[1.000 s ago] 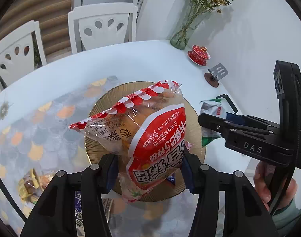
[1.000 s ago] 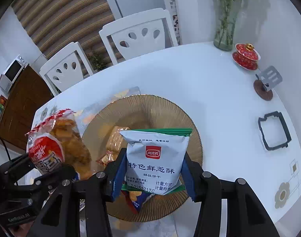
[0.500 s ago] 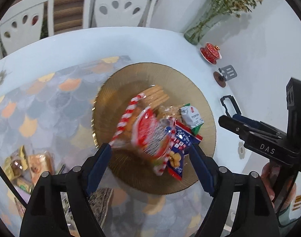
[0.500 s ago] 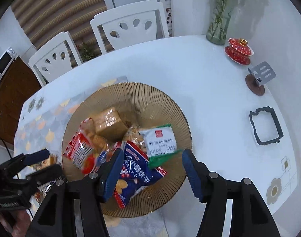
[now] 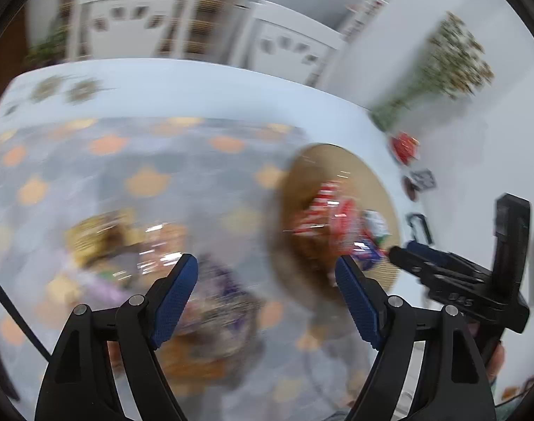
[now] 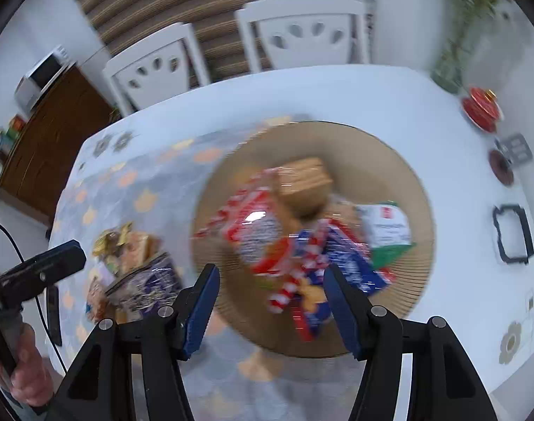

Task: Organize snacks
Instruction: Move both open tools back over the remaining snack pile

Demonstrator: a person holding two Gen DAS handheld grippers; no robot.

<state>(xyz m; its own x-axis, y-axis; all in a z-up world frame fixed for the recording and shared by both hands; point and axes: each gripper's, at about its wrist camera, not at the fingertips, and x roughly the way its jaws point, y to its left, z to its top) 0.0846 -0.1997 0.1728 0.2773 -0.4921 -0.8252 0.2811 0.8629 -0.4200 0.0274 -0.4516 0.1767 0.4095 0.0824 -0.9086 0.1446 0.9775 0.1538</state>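
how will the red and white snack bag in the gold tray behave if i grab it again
The red and white snack bag looks like glossy film, so probably slippery. It lies slumped on other packs in the gold tray, likely floppy and light, with contents that may crush.

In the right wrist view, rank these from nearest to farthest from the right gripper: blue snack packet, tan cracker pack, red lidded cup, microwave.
1. Blue snack packet, just ahead of the right gripper, in the tray.
2. Tan cracker pack, deeper in the tray.
3. Red lidded cup, far right on the table.
4. Microwave, off the table, far left.

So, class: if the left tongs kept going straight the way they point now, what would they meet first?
Probably the loose snack packets on the patterned mat, not the woven tray; blur leaves depth unclear. The left tongs are open, empty.
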